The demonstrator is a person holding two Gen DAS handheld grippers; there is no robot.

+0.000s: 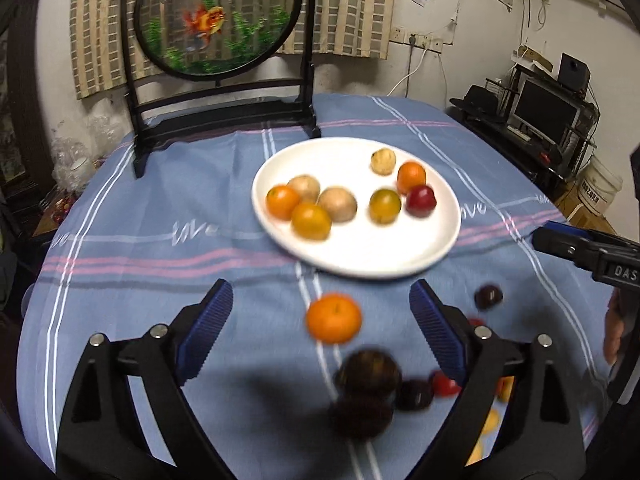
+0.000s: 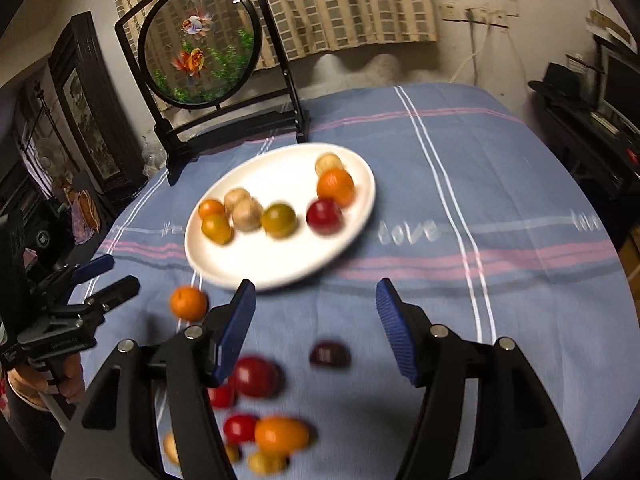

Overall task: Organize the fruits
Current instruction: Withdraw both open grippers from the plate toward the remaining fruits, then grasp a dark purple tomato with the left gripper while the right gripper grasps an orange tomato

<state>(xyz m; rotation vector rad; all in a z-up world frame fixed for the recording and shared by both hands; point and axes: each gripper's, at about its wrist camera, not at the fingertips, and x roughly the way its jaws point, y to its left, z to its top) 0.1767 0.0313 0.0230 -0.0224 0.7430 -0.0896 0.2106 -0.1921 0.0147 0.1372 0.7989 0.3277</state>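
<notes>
A white plate (image 1: 360,256) (image 2: 260,264) sits mid-table on the blue striped cloth and holds several fruits: oranges, tan round ones and a red plum (image 1: 420,200) (image 2: 324,216). My left gripper (image 1: 321,295) is open; a loose orange (image 1: 334,318) (image 2: 188,302) lies on the cloth between its fingers, untouched. Two dark spiky fruits (image 1: 368,374) lie nearer the camera. My right gripper (image 2: 316,288) is open with nothing gripped; a dark plum (image 2: 330,354) (image 1: 488,296), a red fruit (image 2: 256,376) and an oval orange fruit (image 2: 282,434) lie on the cloth under it.
A round goldfish screen on a black stand (image 1: 216,16) (image 2: 198,44) stands at the back of the table behind the plate. Each gripper shows at the edge of the other's view. Shelves with a monitor (image 1: 548,112) and a white bucket (image 1: 600,188) stand beyond the right edge.
</notes>
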